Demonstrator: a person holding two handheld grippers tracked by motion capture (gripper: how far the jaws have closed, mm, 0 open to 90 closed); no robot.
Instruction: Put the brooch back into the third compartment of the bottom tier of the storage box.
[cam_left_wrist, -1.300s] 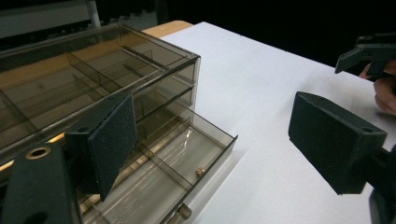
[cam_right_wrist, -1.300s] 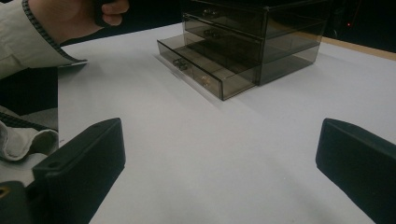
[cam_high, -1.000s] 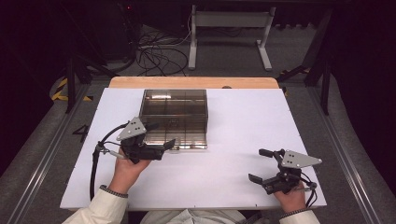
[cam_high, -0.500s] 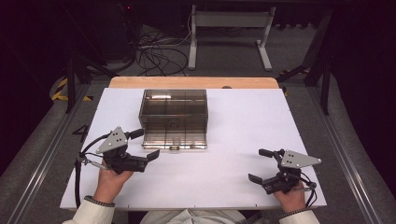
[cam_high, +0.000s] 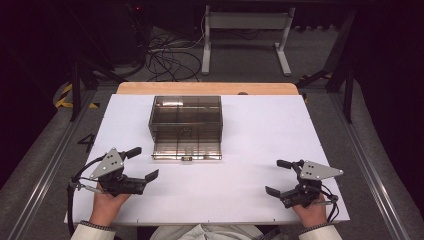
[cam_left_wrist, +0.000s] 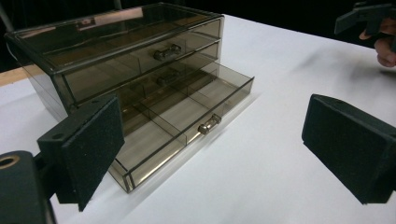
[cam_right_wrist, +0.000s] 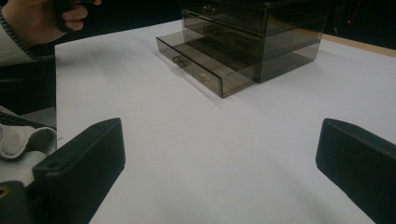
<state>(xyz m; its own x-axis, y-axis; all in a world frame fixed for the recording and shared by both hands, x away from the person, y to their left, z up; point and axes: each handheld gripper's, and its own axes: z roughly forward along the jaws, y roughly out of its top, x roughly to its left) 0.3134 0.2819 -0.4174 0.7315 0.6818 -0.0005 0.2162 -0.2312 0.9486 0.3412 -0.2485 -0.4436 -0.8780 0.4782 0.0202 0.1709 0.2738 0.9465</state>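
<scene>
The smoky plastic drawer box (cam_high: 186, 120) stands at the far middle of the counter (cam_high: 260, 150), its bottom drawer (cam_left_wrist: 187, 123) pulled out. Both your hand-held grippers, left (cam_high: 142, 162) and right (cam_high: 278, 176), are released and empty. The box looks light, stiff and probably slippery; take the small handle (cam_left_wrist: 208, 124).

Black fingers (cam_left_wrist: 88, 144), grey plates, pale sleeves (cam_high: 92, 231)

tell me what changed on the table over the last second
The left gripper drew back from the front left of the drawer box toward the table's near left edge, its jaws opening further with nothing between them. The bottom drawer stays pulled out, and the right gripper stays open at the near right.
</scene>
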